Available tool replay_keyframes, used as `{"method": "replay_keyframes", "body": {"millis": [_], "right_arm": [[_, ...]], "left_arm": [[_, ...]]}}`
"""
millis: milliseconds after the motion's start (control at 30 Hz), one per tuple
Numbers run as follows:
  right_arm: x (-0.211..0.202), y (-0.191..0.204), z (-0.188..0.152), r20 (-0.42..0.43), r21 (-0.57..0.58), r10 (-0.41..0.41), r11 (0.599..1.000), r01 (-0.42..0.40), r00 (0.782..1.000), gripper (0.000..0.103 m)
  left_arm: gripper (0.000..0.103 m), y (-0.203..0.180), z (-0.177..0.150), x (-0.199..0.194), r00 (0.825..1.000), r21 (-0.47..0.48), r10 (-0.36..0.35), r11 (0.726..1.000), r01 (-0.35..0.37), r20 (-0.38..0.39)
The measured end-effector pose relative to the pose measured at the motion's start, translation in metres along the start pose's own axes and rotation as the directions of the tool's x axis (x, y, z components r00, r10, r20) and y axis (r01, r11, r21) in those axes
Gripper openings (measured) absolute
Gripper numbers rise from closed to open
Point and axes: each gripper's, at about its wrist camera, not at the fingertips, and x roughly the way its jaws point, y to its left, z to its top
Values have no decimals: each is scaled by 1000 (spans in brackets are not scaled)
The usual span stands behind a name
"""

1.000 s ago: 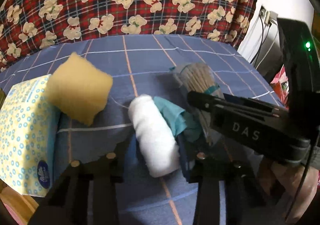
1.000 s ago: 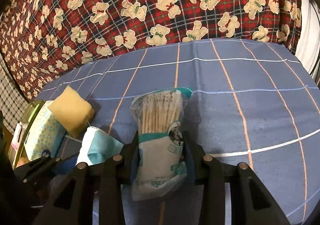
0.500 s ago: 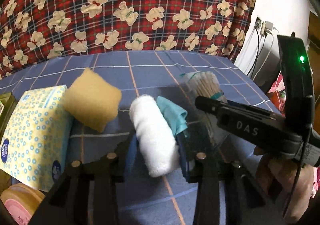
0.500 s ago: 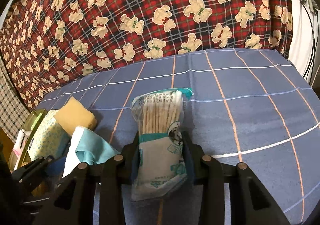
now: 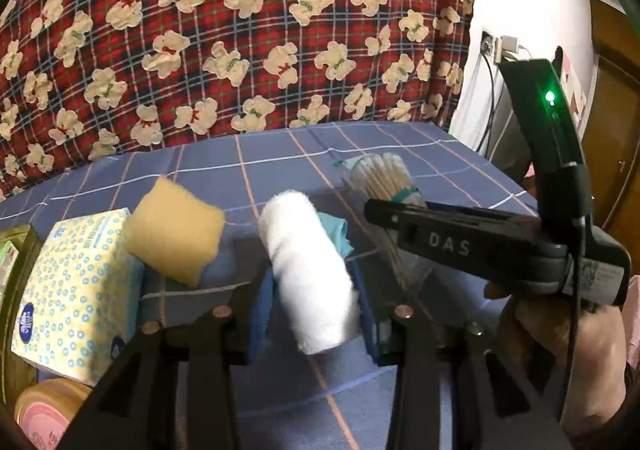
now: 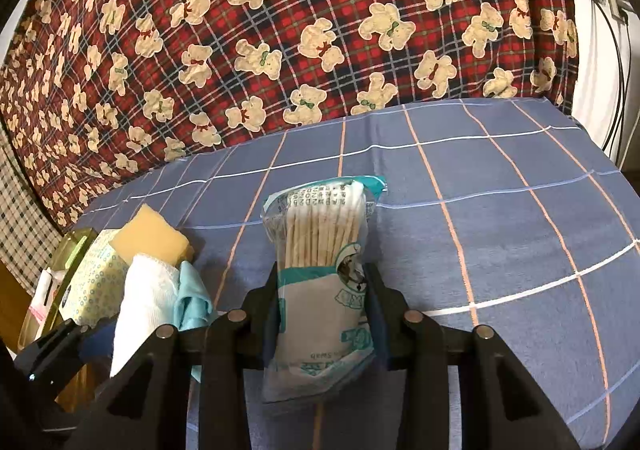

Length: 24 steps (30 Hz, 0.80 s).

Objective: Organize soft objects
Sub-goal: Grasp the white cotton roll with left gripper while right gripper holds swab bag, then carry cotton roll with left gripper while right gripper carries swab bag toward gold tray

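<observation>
The rolled white cloth (image 5: 312,274), with a teal cloth (image 5: 334,230) tucked against its right flank, lies lengthwise along the left tool (image 5: 316,314), pinched between its pads over the blue checked bed cover (image 5: 420,154). Just to its right, the bag of cotton swabs (image 6: 324,270) stands the same way, its long axis pointing away, pinched by the right tool (image 6: 324,314). The yellow sponge (image 5: 174,230) and the tissue box (image 5: 80,290) sit to the left, nearer the left tool, so the cloth likely goes beside them.
</observation>
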Motion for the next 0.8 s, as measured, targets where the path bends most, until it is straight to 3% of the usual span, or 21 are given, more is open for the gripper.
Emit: {"method": "replay_keyframes", "body": {"millis": [333, 533, 667, 800], "right_arm": [[-1, -2, 0, 7, 8, 1, 1000, -1, 1000, 40], [-13, 5, -2, 69, -25, -7, 1000, 9, 998, 40], [-19, 11, -2, 96, -54, -15, 998, 20, 995, 40], [-20, 6, -2, 104, -27, -8, 1000, 11, 995, 40]], "left_arm": [[36, -7, -3, -10, 999, 31, -2, 1000, 0, 44], [36, -4, -5, -23, 992, 4, 24, 1000, -25, 124], [36, 0, -5, -21, 993, -6, -14, 1000, 15, 118], [36, 4, -9, -38, 978, -40, 2, 999, 7, 208]]}}
